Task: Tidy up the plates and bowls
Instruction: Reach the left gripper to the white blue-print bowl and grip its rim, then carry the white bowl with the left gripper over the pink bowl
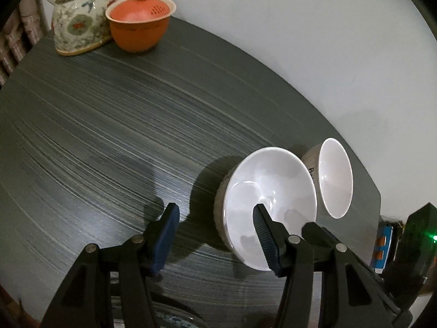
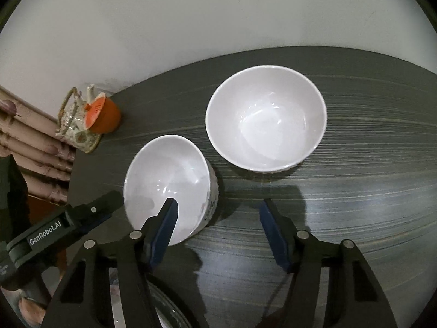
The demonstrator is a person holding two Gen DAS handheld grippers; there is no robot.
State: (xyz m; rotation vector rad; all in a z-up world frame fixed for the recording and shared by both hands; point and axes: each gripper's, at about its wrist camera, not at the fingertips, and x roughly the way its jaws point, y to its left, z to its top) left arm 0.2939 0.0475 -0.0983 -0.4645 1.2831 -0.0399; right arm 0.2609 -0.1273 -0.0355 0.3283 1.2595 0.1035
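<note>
Two white bowls stand side by side on the dark table [image 1: 95,114]. In the left wrist view the nearer bowl [image 1: 269,188] is by my open left gripper [image 1: 215,216], whose right finger reaches over its rim; the other bowl [image 1: 334,177] is beyond it. In the right wrist view my open right gripper [image 2: 218,213] hovers over the table [image 2: 355,191] with its left finger over the rim of the smaller-looking bowl [image 2: 166,175]; the larger bowl [image 2: 266,117] stands apart, farther back. The left gripper's body [image 2: 62,224] shows at lower left.
A patterned teapot [image 1: 77,19] and an orange lidded cup [image 1: 139,20] stand at the table's far corner, also in the right wrist view [image 2: 90,117]. A white wall lies behind the table. A glass rim [image 2: 169,300] shows under the right gripper.
</note>
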